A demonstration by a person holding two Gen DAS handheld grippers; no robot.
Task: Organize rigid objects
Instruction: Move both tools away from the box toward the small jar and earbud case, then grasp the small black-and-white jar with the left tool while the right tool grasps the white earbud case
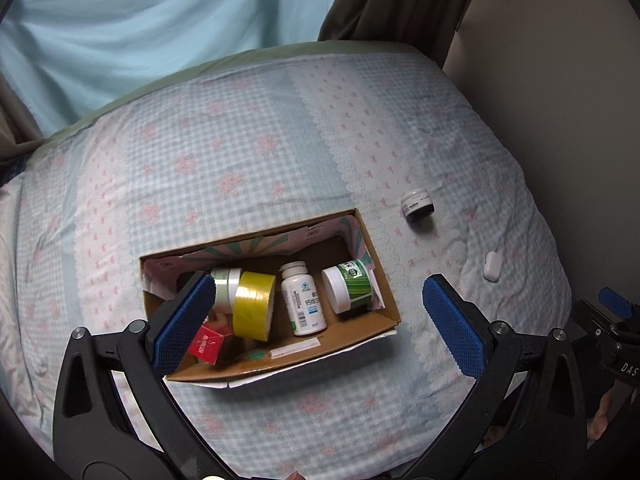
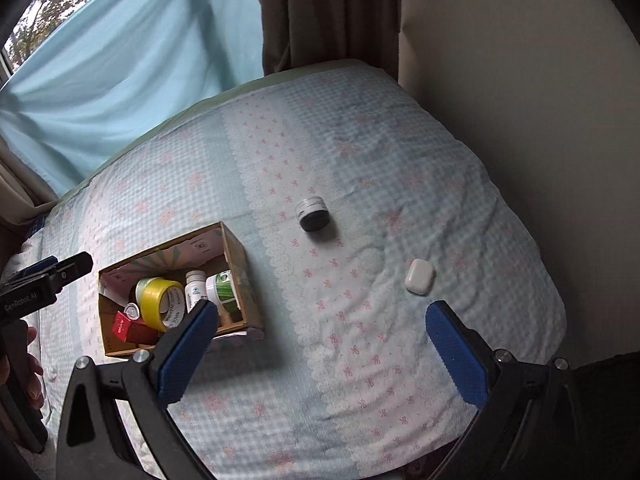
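Nearest to me, my left gripper (image 1: 320, 312) hangs above the bed with its blue-padded jaws spread wide and nothing between them; its left pad overlaps the near-left corner of a cardboard box (image 1: 360, 334). My right gripper (image 2: 322, 340) is likewise spread wide and empty, over bare bedspread (image 2: 360, 140), a pale blue checked cover with pink bows. From the right wrist view, my left gripper's black body shows at the left edge with part of a hand below it. The open box sits on the bedspread just beyond the left gripper. Inside it, left to right, lie a red carton (image 1: 206, 346), a roll of yellow tape (image 1: 254, 306) with a whitish roll (image 1: 228, 288) behind it, a white pill bottle (image 1: 302, 300) on its side, and a green-labelled jar with a white lid (image 1: 346, 286). Outside the box, to its right, a small white earbud case (image 2: 419, 276) rests on the cover, well apart from the box. Farther back, between case and box, a small dark jar with a white label (image 2: 313, 214) lies tilted. Beyond the bed hang a light blue curtain (image 2: 120, 80) and a dark drape (image 2: 320, 12).
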